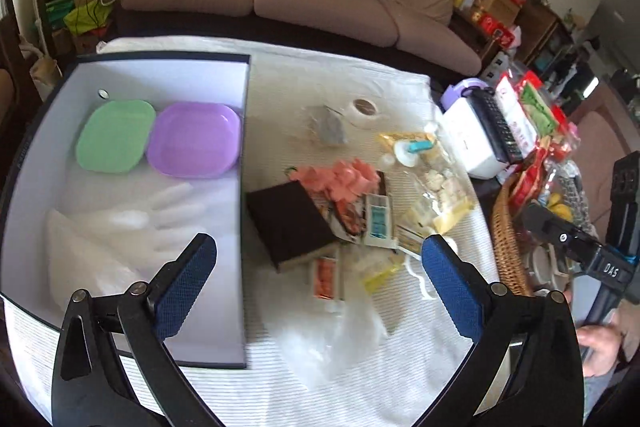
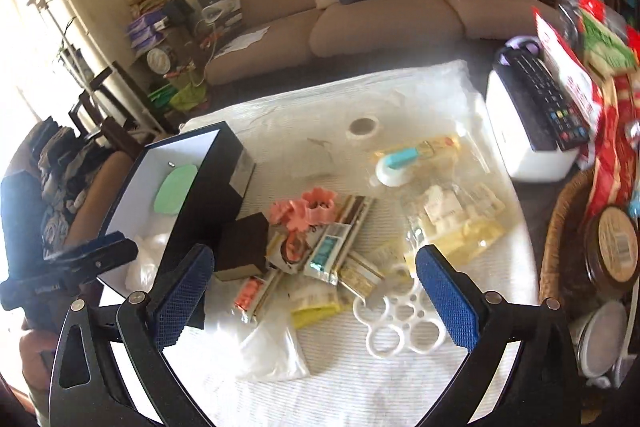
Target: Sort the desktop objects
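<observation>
Over the table [image 1: 360, 367], left gripper [image 1: 320, 267] and right gripper [image 2: 316, 283] hover, jaws spread, empty; box [image 1: 246, 147] waits beside the pile for sorting.

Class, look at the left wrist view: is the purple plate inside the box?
Yes, the purple plate lies in the box beside the green plate.

Your right hand-held gripper [image 2: 314, 291]: fingers wide apart, nothing between them.
It hovers over the cluttered worktop [image 2: 400, 387]; white ring holder [image 2: 400, 327] lies just ahead, pink cutters [image 2: 308, 213] beyond, box [image 2: 176, 195] at left.
</observation>
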The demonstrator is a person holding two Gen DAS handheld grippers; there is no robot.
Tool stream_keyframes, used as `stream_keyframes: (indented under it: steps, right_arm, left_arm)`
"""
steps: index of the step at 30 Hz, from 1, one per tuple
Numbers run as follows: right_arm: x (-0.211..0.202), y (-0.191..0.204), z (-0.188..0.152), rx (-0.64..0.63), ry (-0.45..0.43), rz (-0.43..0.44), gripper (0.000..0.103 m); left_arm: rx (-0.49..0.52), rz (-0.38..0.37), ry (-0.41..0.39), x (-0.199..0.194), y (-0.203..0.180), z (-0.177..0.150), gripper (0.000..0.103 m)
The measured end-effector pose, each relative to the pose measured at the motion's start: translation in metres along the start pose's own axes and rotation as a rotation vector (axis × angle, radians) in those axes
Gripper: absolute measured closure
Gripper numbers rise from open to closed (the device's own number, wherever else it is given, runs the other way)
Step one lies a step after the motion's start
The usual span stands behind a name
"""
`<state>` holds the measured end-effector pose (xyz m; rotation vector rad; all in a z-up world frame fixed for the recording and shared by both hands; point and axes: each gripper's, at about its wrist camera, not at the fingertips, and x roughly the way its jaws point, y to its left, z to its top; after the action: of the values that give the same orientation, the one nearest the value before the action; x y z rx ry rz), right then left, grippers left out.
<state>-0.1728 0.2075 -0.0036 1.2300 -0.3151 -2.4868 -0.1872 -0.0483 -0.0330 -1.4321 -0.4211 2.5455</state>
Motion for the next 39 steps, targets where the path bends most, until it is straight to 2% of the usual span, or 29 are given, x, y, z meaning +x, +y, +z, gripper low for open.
stream_keyframes:
  steps: [2,4,7,9,13,16,21,25,28,30,32,35,39]
  right_arm:
    - [-0.002,-0.018,-0.01,0.031,0.002,-0.021,0.0]
    - [-0.005,-0.036,-0.019,0.054,-0.002,-0.079,0.0]
    - [-0.002,-0.063,-0.032,0.128,-0.004,-0.057,0.0]
    - [0.007,-0.074,-0.036,0.145,0.017,-0.056,0.0]
    - [0.014,-0.074,-0.038,0.109,0.028,-0.056,0.0]
    - [0.017,-0.066,-0.039,0.078,0.009,-0.029,0.0]
    - [0.034,-0.051,-0.037,0.038,0.012,0.009,0.0]
    - [0.054,-0.029,-0.034,-0.038,0.009,0.0,0.007]
    - [0.074,-0.022,-0.032,-0.031,0.008,0.009,0.016]
    - [0.094,-0.018,-0.029,-0.03,0.031,-0.007,0.019]
    - [0.115,-0.007,-0.027,-0.072,0.039,-0.054,0.022]
    - [0.143,0.007,-0.029,-0.116,0.029,-0.151,0.022]
    - [0.177,0.019,-0.038,-0.168,0.037,-0.247,0.024]
  left_arm:
    - [-0.016,0.029,-0.013,0.013,-0.014,-0.016,0.0]
    - [-0.001,0.105,-0.01,0.032,-0.024,-0.033,0.0]
    - [0.001,0.193,-0.008,0.06,-0.025,-0.061,0.0]
    - [0.018,0.26,-0.047,0.071,-0.027,-0.077,0.001]
    - [0.109,0.287,-0.159,0.074,-0.037,-0.094,0.001]
    - [0.151,0.308,-0.205,0.077,-0.041,-0.098,0.001]
    - [0.242,0.292,-0.272,0.064,-0.059,-0.1,0.002]
    - [0.233,0.245,-0.233,0.065,-0.057,-0.093,0.002]
    - [0.184,0.224,-0.228,0.058,-0.043,-0.083,0.003]
    - [0.107,0.166,-0.266,0.037,-0.025,-0.071,0.005]
    - [0.011,0.114,-0.317,0.01,-0.004,-0.057,0.005]
    - [-0.078,0.102,-0.395,-0.021,0.021,-0.046,0.003]
    - [-0.173,0.096,-0.378,-0.026,0.048,-0.041,0.003]
